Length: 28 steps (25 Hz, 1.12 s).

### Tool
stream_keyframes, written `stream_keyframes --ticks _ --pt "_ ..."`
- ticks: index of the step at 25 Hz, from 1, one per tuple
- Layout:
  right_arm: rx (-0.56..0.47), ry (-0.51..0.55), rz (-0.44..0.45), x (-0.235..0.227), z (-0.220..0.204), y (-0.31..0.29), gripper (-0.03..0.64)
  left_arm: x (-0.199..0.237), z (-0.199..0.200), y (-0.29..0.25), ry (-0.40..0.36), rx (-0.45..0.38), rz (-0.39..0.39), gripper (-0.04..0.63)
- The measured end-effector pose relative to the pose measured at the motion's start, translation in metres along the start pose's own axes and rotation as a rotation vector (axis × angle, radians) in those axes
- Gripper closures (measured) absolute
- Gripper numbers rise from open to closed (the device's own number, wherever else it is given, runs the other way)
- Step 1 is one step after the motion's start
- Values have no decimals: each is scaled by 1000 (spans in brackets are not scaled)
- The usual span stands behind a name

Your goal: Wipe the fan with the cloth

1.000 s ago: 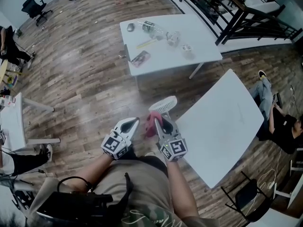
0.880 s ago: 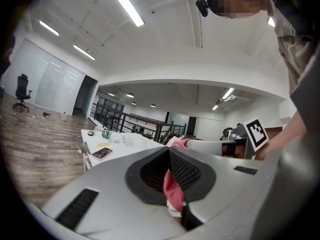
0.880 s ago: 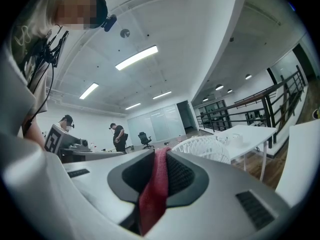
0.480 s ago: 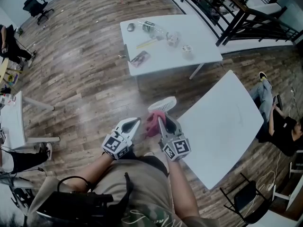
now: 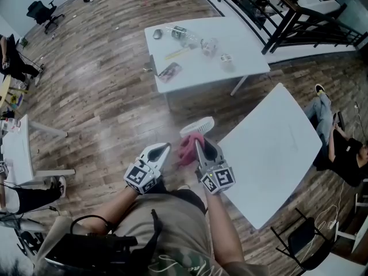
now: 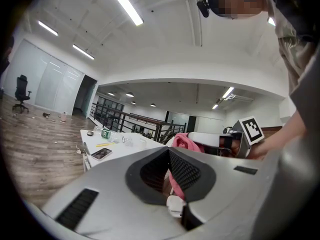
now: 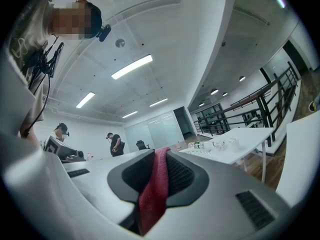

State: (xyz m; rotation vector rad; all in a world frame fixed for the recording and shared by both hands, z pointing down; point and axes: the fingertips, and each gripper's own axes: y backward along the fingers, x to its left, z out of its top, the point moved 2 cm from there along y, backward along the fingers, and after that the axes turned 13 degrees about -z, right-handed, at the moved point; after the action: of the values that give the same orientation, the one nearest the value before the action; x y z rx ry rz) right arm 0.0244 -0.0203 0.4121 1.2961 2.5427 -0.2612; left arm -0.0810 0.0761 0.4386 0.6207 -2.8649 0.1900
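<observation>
The right gripper (image 5: 199, 144), fingers clamped on the cloth (image 5: 186, 150), has edged rightward beside the fan (image 5: 199, 125), which the left gripper (image 5: 165, 149), fingers clenched, apparently steadies: wiping continues.

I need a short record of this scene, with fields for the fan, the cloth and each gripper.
fan: white, held above the floor
cloth: pink, beside the fan; contact unclear
left gripper: fingers closed on a small white part, likely the fan's
right gripper: fingers closed on the cloth
nearby: white table at the person's right
</observation>
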Motion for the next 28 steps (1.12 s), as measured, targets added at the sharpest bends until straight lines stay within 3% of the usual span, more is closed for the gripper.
stream_keyframes --ticks 5,13,19,23,28 --pt "-35 -83 -46 -12 8 4 552 -1 1 3 1 1 -7 575" --pt "-44 -92 -57 -16 11 6 551 -3 4 10 7 -6 -21 575" --pt "-97 41 80 32 19 18 551 -5 4 19 -2 -6 -18 575" --pt "-50 55 131 55 -10 22 551 -3 1 26 8 -13 -17 575" --pt "49 61 97 48 -69 26 551 0 -4 35 4 -32 -27 575"
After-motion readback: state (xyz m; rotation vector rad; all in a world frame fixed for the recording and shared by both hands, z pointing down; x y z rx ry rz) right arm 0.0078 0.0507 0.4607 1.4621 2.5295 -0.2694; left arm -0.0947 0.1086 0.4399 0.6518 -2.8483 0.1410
